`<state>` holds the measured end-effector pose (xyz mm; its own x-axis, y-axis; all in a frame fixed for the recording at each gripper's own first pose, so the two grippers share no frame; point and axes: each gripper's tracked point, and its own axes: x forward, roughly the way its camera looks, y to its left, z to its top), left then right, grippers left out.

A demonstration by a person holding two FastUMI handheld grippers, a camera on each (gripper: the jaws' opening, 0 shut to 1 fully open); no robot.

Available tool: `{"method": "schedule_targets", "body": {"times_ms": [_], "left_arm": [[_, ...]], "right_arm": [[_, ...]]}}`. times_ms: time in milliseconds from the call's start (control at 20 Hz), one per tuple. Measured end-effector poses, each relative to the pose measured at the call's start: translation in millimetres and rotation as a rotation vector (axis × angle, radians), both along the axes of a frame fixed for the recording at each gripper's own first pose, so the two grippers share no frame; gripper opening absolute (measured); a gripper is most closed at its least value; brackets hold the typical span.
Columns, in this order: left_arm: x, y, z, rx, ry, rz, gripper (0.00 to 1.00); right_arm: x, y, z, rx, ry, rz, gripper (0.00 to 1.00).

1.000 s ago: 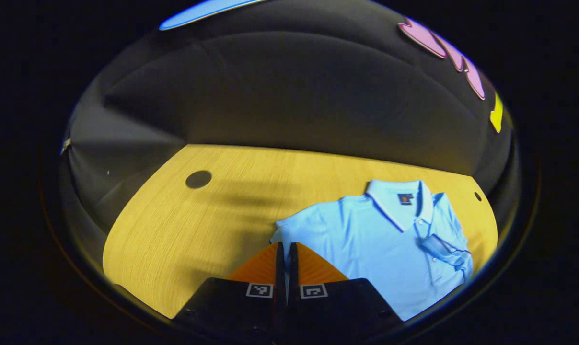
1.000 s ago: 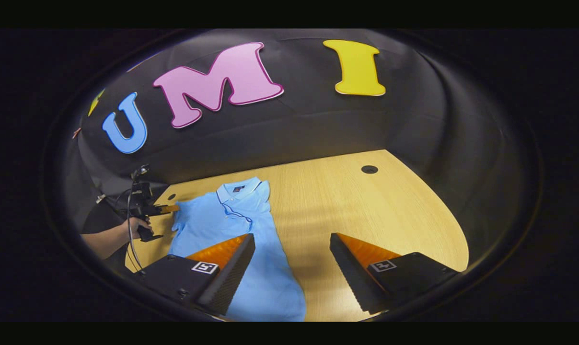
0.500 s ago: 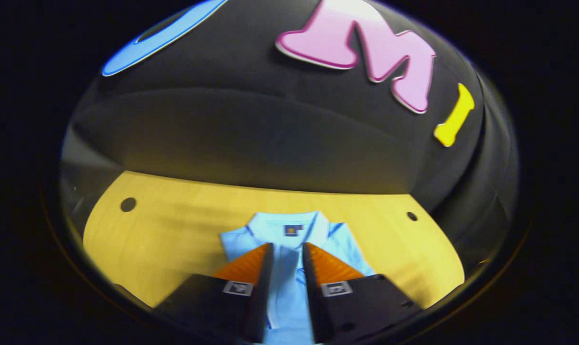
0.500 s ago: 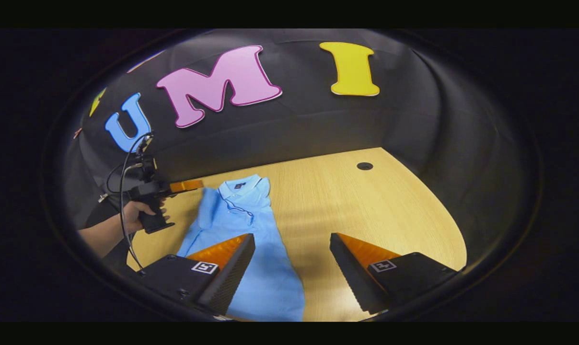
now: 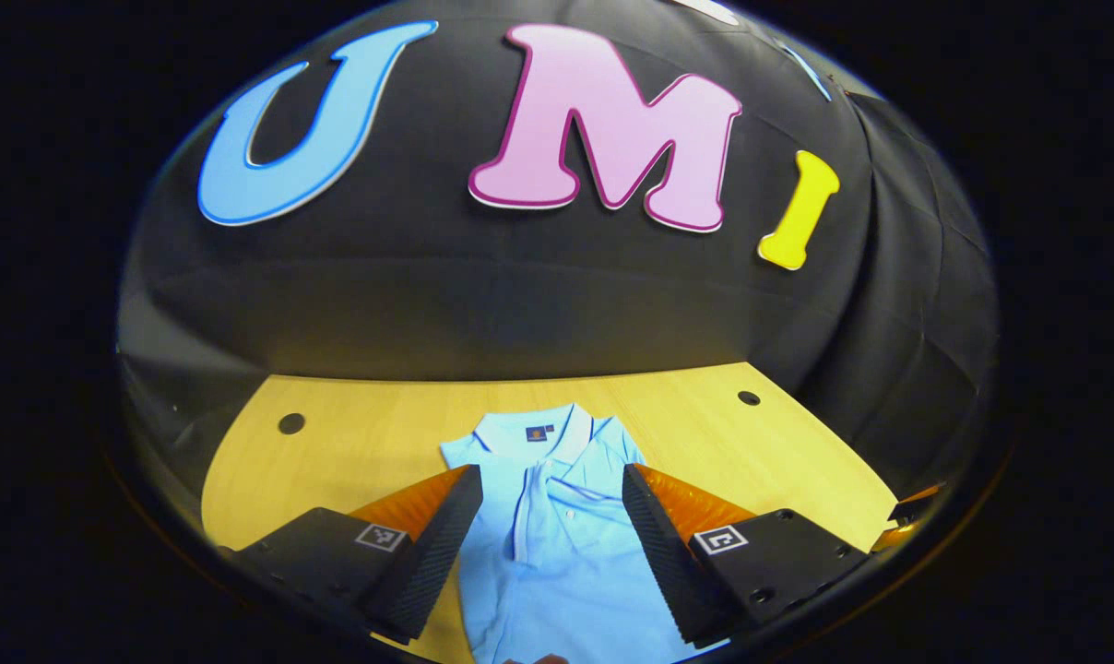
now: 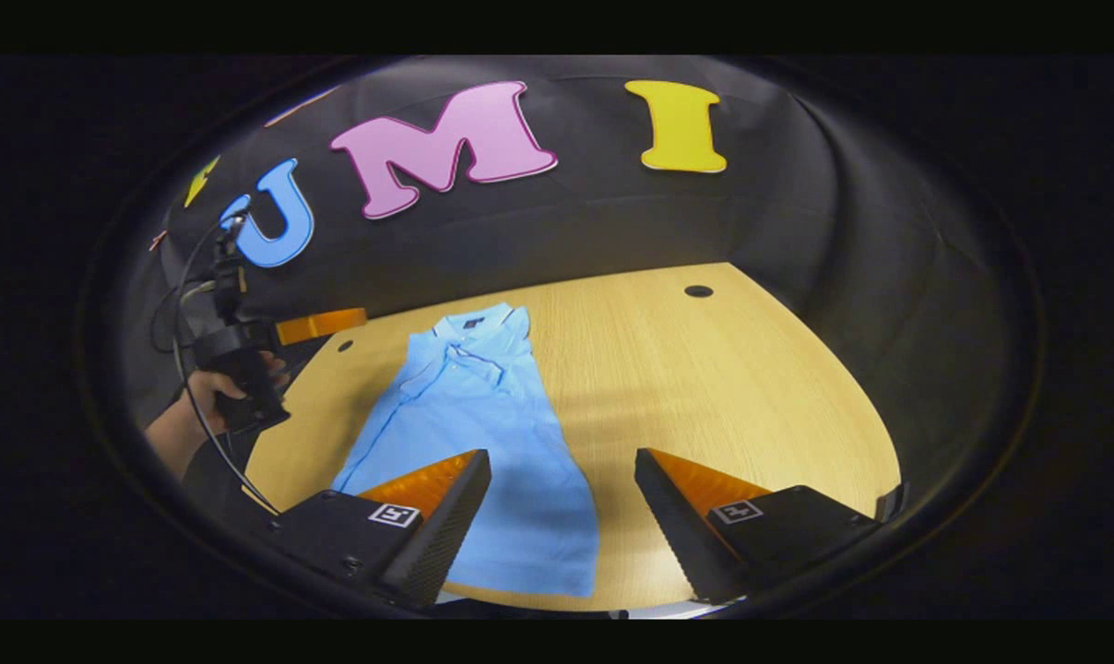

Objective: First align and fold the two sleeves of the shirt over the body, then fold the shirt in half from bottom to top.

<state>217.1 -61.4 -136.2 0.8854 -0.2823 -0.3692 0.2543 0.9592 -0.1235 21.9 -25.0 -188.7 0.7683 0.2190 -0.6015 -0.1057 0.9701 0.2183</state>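
A light blue polo shirt (image 5: 557, 544) lies flat on the wooden table (image 5: 336, 452), collar toward the far wall. Both sleeves lie folded over the body, so the shirt forms a long narrow strip. My left gripper (image 5: 550, 475) hangs open above the shirt's chest, with nothing between its fingers. In the right gripper view the shirt (image 6: 469, 415) runs from the collar down to its hem near the table's front edge. My right gripper (image 6: 563, 456) is open above the hem's right side. A hand (image 6: 202, 397) holds the left gripper (image 6: 354, 319) up at the far left, above the table.
The table (image 6: 751, 397) has bare wood to the right of the shirt. Small round holes (image 5: 290, 423) (image 5: 749, 397) sit near its back corners. The black booth wall rises just behind the table's far edge.
My left gripper went from shut at the shirt's left sleeve to open, rose, and swung round to face along the shirt. That sleeve now lies over the body. The right gripper stayed open.
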Motion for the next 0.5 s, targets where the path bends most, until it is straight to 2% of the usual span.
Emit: {"method": "schedule_targets", "body": {"times_ms": [300,500], "left_arm": [[-138.8,42.3,-20.5,0.053,0.035,0.045,0.97],[-213.3,52.1,-75.2,0.064,0.129,0.059,0.97]], "right_arm": [[-69.4,17.7,-39.8,-0.038,0.090,0.025,0.99],[-102.5,21.6,-65.4,-0.100,0.127,0.052,0.98]]}}
